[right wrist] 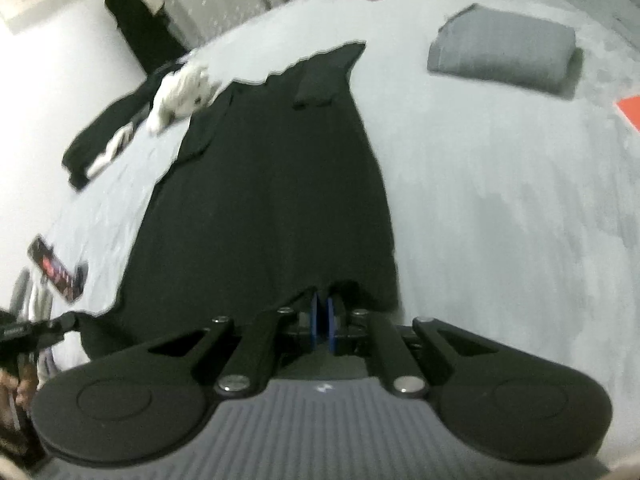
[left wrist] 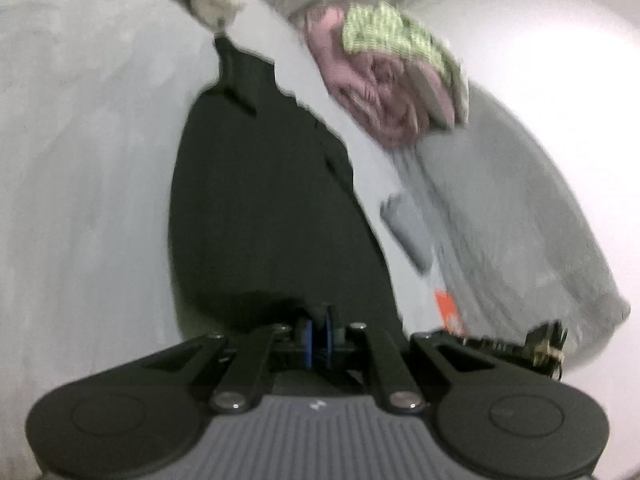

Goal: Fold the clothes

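On grey bed (right wrist: 500, 208), one black garment (right wrist: 264, 184), two hand-held grippers (left wrist: 319, 326) (right wrist: 322, 320) pinching its hem, one folded grey cloth (right wrist: 504, 56)

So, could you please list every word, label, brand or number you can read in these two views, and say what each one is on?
No text can be read in either view.
Small white logo mark on the left gripper housing: a symbol, too blurred to read.
Same mark on the right gripper housing: too blurred to read.
Dark packet with red print on the bed: lettering too small and blurred.
Orange item: no lettering visible.
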The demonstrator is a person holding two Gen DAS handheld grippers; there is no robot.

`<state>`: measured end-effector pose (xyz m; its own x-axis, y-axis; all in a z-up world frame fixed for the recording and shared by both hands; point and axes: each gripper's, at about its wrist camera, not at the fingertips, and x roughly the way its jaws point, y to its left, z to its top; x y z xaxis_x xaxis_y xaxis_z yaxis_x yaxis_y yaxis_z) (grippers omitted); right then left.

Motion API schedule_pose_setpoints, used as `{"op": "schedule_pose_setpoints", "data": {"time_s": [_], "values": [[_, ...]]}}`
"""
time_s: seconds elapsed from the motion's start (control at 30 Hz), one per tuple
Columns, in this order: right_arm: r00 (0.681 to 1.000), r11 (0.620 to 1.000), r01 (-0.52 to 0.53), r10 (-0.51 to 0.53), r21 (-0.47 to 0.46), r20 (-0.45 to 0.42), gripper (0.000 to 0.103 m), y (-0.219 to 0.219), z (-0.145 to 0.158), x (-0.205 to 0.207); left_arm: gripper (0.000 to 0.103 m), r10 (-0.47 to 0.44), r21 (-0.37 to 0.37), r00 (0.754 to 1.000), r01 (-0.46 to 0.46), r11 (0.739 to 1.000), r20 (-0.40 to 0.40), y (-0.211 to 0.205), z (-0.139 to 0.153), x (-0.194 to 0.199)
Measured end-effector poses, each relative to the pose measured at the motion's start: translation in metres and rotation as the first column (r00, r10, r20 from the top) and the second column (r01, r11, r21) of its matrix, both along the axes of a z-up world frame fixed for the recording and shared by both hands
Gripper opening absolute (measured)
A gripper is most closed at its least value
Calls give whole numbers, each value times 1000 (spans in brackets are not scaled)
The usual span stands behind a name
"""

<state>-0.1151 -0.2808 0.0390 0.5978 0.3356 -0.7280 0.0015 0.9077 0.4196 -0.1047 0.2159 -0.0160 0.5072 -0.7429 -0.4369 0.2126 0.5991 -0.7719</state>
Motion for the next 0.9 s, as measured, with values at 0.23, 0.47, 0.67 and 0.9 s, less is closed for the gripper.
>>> {"op": "schedule_pose_setpoints", "data": {"time_s": [0.23,0.47,0.67,0.9], "values": [[990,991,135,-136,14,42,6,-8,-5,40,6,161,-17,987,-161,987,7,5,0,39],[978,978,205,-207,41,34,6,-14,-19,71,6,248,22,967,-247,969,-51,-3,-14,84],[971,970,239,-240,41,18,6,-14,-36,94,6,282,46,954,-279,959,-102,-9,-31,118],[960,958,278,-279,71,9,6,-21,-48,115,6,304,39,945,-302,953,-122,-14,-50,140]]}}
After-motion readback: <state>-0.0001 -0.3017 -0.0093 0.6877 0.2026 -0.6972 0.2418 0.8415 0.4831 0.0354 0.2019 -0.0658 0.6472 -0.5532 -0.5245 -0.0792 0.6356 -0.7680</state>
